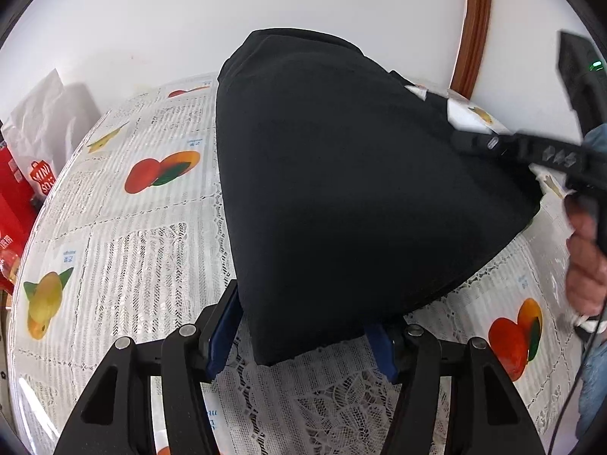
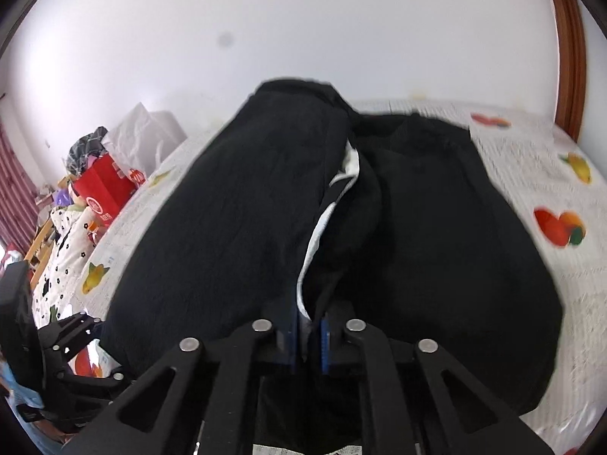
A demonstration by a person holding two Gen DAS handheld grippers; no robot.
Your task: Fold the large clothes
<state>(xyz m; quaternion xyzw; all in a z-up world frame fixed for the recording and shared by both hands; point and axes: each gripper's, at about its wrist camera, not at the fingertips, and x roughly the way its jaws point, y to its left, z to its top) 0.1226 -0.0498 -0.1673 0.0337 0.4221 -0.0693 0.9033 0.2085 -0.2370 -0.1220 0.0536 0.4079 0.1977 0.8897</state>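
Observation:
A large black garment (image 1: 341, 197) lies folded on the fruit-print tablecloth (image 1: 125, 235). My left gripper (image 1: 303, 337) is open, its blue-padded fingers (image 1: 222, 337) straddling the garment's near corner. My right gripper shows in the left wrist view (image 1: 466, 140) at the garment's right edge. In the right wrist view the right gripper (image 2: 309, 341) is shut on a fold of the black garment (image 2: 235, 227), with a white lining strip (image 2: 322, 223) showing in the crease. The left gripper (image 2: 87, 330) sits at the garment's left edge there.
A red paper bag (image 1: 22, 197) and white plastic bag (image 1: 49, 113) stand at the table's left edge. A chair with spotted cloth (image 2: 64, 242) is at the left. A wooden door frame (image 1: 474, 30) stands behind. A hand (image 1: 586, 261) holds the right gripper.

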